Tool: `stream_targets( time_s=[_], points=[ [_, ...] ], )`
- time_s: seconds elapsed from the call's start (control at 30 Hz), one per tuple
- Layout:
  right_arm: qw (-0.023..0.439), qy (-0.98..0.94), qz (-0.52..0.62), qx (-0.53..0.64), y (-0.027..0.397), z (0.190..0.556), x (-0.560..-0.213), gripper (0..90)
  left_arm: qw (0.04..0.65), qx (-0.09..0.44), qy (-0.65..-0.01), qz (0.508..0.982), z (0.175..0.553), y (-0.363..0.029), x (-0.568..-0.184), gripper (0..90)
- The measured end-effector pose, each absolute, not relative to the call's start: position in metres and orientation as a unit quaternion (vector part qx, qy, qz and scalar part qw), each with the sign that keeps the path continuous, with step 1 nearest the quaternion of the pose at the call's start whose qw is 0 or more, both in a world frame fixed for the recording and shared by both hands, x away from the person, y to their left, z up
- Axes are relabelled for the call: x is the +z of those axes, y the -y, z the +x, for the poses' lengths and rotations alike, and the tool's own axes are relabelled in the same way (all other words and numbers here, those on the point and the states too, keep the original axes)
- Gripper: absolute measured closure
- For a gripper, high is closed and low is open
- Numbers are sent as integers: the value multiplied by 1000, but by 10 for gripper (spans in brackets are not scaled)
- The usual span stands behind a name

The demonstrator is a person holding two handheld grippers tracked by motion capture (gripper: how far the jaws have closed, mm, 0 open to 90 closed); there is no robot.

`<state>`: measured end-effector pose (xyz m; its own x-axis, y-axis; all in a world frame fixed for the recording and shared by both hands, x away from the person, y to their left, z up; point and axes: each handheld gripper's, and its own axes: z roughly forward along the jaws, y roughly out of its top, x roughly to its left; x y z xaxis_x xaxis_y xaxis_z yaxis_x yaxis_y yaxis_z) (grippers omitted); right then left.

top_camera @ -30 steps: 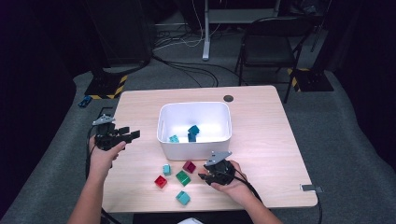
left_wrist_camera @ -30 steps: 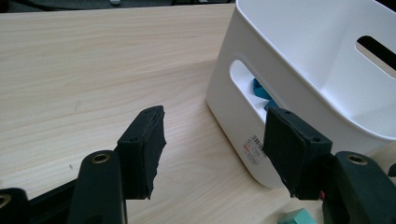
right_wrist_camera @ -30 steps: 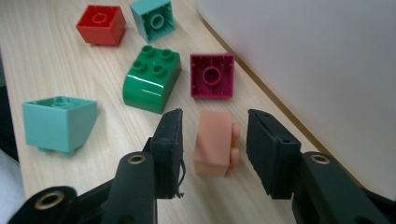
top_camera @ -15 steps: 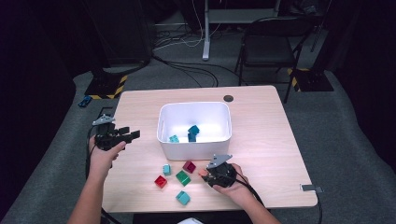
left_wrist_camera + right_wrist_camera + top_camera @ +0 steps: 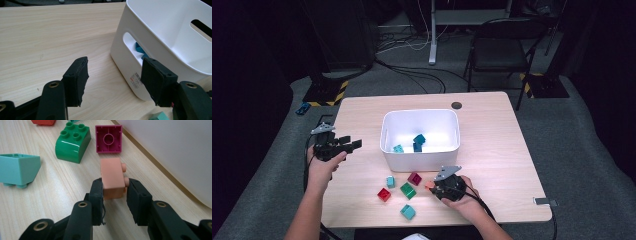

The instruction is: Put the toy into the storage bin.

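My right gripper (image 5: 434, 187) is low on the table in front of the white bin (image 5: 384, 136). Its jaws have just been closing and now press on a salmon brick (image 5: 112, 176), which lies on its side on the wood (image 5: 430, 185). Beside it lie a magenta brick (image 5: 108, 138), a green brick (image 5: 72, 141) and a teal brick (image 5: 18, 168). My left gripper (image 5: 354, 144) is held left of the bin, jaws open around nothing (image 5: 115, 72). Inside the bin lie dark blue bricks (image 5: 418, 141) and a light teal one (image 5: 398, 148).
A red brick (image 5: 384, 194) and a small light blue brick (image 5: 390, 181) lie further left on the table. The bin's side handle slot (image 5: 130, 42) faces the left gripper. A round dark hole (image 5: 456, 105) marks the table's far side. A chair (image 5: 497, 50) stands behind the table.
The right gripper has shifted slightly toward the front edge, close to the salmon brick. The left hand and the loose bricks stay where they were.
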<state>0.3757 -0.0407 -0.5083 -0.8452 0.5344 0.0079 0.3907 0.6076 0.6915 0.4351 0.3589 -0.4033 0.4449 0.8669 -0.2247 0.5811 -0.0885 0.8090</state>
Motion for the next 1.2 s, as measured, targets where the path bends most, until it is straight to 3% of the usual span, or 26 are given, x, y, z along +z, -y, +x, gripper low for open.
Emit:
stream_targets(
  time_s=[0.43, 1.2],
  points=[
    [105, -892, 243, 367, 38, 372, -497, 665, 451, 157, -502, 721, 436, -358, -404, 385],
    [81, -889, 218, 395, 39, 371, -438, 666, 449, 157, -503, 722, 436, -360, -404, 385]
  ],
)
